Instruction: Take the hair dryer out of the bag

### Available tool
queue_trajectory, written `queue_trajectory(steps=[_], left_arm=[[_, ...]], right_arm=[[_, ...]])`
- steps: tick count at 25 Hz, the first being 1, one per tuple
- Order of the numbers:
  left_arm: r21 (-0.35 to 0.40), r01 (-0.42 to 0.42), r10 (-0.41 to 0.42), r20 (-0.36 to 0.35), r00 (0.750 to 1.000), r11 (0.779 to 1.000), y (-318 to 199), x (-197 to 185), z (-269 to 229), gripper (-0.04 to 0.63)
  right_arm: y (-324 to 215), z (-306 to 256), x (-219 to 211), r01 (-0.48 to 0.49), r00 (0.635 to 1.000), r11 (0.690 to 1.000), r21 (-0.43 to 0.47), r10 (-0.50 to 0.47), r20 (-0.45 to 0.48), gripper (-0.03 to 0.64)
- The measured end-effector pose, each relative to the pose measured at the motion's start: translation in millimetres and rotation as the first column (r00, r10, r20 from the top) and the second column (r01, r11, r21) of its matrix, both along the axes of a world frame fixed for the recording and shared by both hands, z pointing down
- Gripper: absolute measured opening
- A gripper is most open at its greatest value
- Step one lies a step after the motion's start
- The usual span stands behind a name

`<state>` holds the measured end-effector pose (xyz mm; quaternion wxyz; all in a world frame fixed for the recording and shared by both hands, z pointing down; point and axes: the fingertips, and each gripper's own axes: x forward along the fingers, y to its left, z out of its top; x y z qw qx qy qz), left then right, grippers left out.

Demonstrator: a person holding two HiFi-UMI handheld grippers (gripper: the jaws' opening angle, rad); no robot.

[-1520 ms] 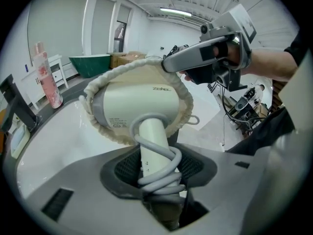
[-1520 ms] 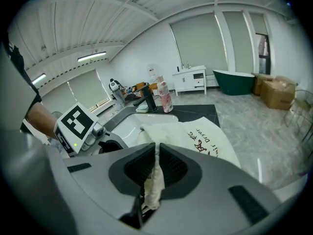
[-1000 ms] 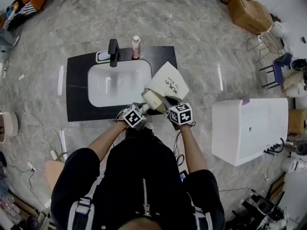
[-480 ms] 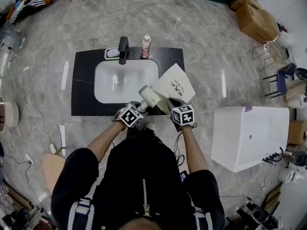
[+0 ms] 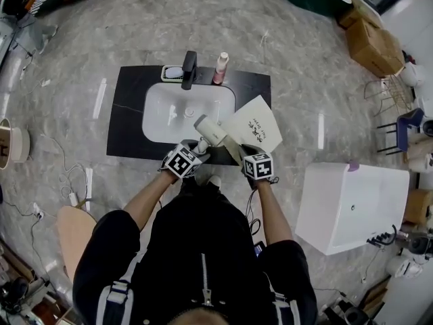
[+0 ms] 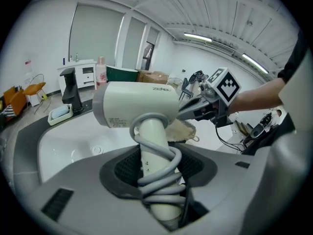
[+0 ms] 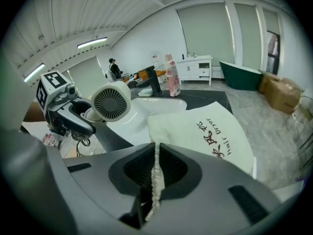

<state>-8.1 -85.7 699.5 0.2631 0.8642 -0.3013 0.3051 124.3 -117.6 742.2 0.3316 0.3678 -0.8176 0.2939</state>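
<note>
Left hand-held gripper (image 6: 159, 192) clamps the hair dryer (image 6: 137, 104) handle over its wound cord (image 6: 169, 156), right hand-held gripper (image 7: 155, 180) pinches the bag (image 7: 205, 131); slipping coils could drop it.

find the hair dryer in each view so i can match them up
head view: hair dryer at centre, over the sink's front edge.
left gripper view: hair dryer at centre, handle between the jaws.
right gripper view: hair dryer left of centre, rear grille facing the camera.
shared landmark: pink bottle behind the sink, in all three.
</note>
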Motion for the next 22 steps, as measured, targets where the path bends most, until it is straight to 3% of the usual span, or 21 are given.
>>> queue_trajectory(steps=[11, 22], left_arm=[[0.019, 0.117, -0.116, -0.030, 0.993, 0.993, -4.1, -25.8, -20.9, 0.227], [0.012, 0.236, -0.235, -0.046, 0.971, 0.972, 3.2, -57.9, -28.3, 0.228]], right_arm=[[3.5, 39.6, -11.6, 0.057, 0.997, 0.995, -0.082, -0.061, -0.042, 0.037], [9.6, 55.7, -19.4, 0.100, 0.989, 0.986, -0.131, -0.113, -0.095, 0.038]])
